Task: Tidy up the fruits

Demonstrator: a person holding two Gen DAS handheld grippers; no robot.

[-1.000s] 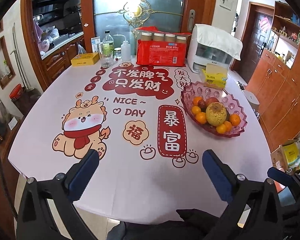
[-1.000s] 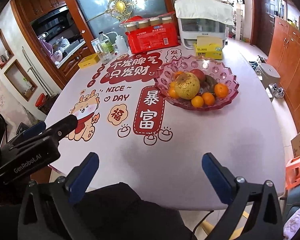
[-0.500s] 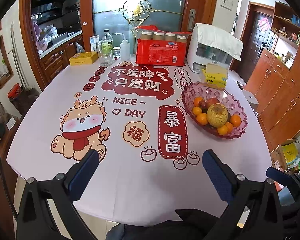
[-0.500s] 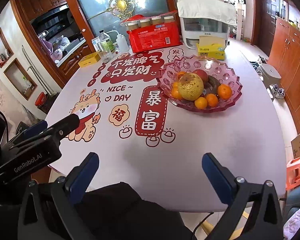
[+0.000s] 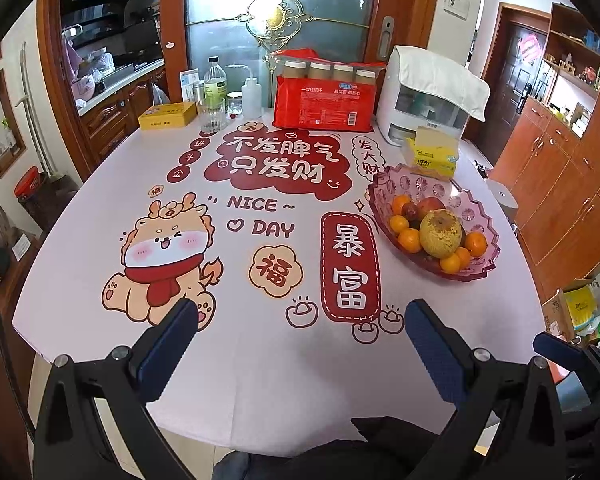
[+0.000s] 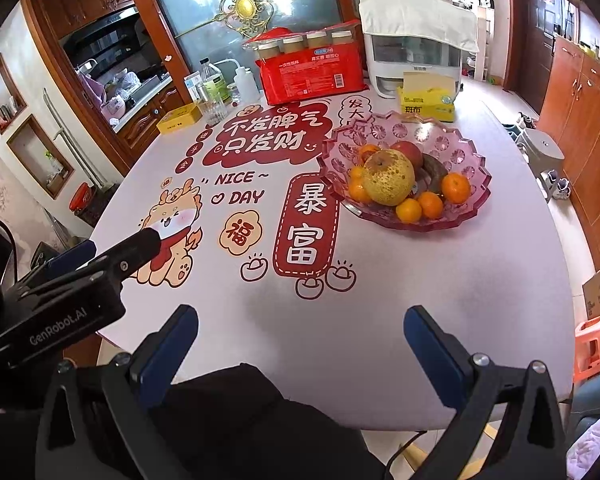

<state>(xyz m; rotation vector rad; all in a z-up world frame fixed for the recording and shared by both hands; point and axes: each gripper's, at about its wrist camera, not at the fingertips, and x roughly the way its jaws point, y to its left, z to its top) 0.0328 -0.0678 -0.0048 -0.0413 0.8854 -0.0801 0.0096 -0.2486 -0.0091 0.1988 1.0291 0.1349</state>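
- All the fruit in view sits in the pink glass bowl point(image 6: 472, 152), at about 1 o'clock from the right tongs point(image 6: 300, 340) and 2 o'clock from the left tongs point(image 5: 300, 344).
- A big speckled pear point(image 6: 388, 178) lies on top in the middle, with small oranges point(image 6: 456, 188) around its near side, a red apple point(image 6: 410, 152) behind it and a dark fruit beside it that I cannot name.
- No fruit lies loose on the table point(image 6: 420, 300).
- Both tongs are spread wide, holding nothing, and hover over the near table edge, well apart from the bowl.
- This fits two stages: fruit gathered into the bowl already, or fruit waiting there to be sorted out. The pictures do not settle which.
- If a fruit is to be handled, my judgement is that the right tongs have the shorter path.
- Come in from above, close across the widest part, and squeeze gently, since round fruit slips.
- Taking the pear may set the oranges rolling.
- The glass rim stands high, so clear it.
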